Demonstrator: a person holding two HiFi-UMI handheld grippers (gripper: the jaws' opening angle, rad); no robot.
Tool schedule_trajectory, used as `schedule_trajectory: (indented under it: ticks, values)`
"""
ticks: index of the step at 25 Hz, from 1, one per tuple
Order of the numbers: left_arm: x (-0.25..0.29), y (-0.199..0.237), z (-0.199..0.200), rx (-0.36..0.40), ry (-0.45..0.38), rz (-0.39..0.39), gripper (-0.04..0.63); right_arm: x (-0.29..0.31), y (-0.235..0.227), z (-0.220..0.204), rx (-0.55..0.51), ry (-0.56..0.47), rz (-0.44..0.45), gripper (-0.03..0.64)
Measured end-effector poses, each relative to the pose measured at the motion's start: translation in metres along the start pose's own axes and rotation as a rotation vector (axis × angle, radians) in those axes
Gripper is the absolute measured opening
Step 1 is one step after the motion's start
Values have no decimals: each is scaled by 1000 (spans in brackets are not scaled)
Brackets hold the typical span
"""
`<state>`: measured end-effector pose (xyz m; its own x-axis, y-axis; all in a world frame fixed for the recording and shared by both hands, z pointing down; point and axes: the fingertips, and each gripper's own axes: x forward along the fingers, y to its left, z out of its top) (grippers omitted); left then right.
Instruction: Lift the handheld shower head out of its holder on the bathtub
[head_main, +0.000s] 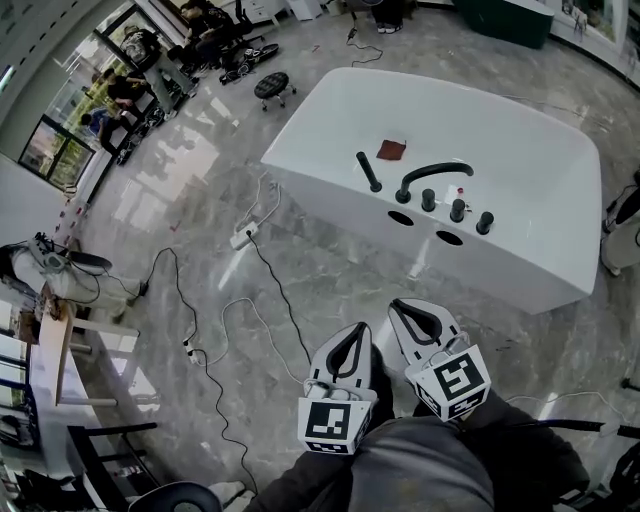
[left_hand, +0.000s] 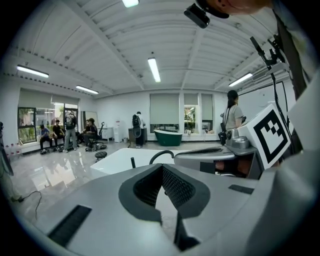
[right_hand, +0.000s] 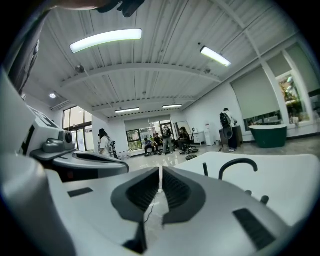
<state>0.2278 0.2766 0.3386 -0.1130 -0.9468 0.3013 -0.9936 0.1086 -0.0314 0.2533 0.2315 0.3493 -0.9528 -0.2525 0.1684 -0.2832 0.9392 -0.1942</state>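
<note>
The black handheld shower head (head_main: 368, 171) stands upright in its holder on the near rim of the white bathtub (head_main: 520, 160). It is left of the curved black spout (head_main: 435, 172). Both grippers are low by the person's lap, well short of the tub. My left gripper (head_main: 358, 328) is shut with nothing in it, and so is my right gripper (head_main: 398, 304). In the left gripper view the shut tips (left_hand: 163, 166) point toward the shower head (left_hand: 132, 162). In the right gripper view the closed tips (right_hand: 161, 171) sit left of the shower head (right_hand: 205, 169) and the spout (right_hand: 237, 164).
Three black knobs (head_main: 457, 210) stand right of the spout, and a red-brown patch (head_main: 391, 150) lies inside the tub. Cables and a power strip (head_main: 245, 237) trail over the marble floor between me and the tub. A stool (head_main: 273, 88), seated people (left_hand: 70, 132) and a green tub (left_hand: 168, 136) are farther off.
</note>
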Motion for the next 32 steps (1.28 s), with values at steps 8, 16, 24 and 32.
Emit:
schedule_trajectory:
  ticks: [8, 16, 24, 32]
  values:
    - [41, 75, 11, -38, -34, -53, 3, 75, -2, 6, -17, 63, -46, 3]
    - [67, 146, 10, -87, -67, -101, 3, 141, 3, 8, -49, 120, -108, 3]
    - [81, 205, 16, -106, -88, -133, 3, 196, 15, 19, -65, 136, -140, 3]
    - [102, 231, 15, -108, -71, -141, 3, 227, 0, 27, -56, 123, -166, 3]
